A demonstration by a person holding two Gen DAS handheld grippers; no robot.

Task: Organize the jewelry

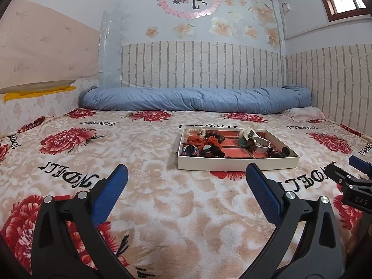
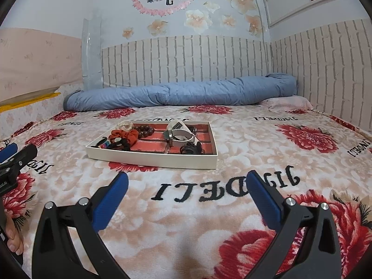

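Observation:
A shallow white tray [image 1: 237, 162] with red compartments lies on the bed; it also shows in the right wrist view [image 2: 151, 158]. It holds an orange scrunchie [image 1: 197, 140], brown bead bracelets [image 1: 217, 137], a white-strapped watch [image 1: 261, 143], a patterned bangle [image 1: 189, 150] and black hair ties [image 1: 276, 153]. My left gripper [image 1: 186, 169] is open and empty, short of the tray and a little to its left. My right gripper [image 2: 188, 176] is open and empty, in front of the tray's right end. The right gripper's tip shows in the left view [image 1: 358, 162].
The bed is covered by a floral blanket [image 1: 151, 200] with black lettering. A rolled blue quilt [image 1: 195, 100] lies along the far wall. A pink pillow [image 2: 288, 103] sits at the back right. Walls close the far and right sides.

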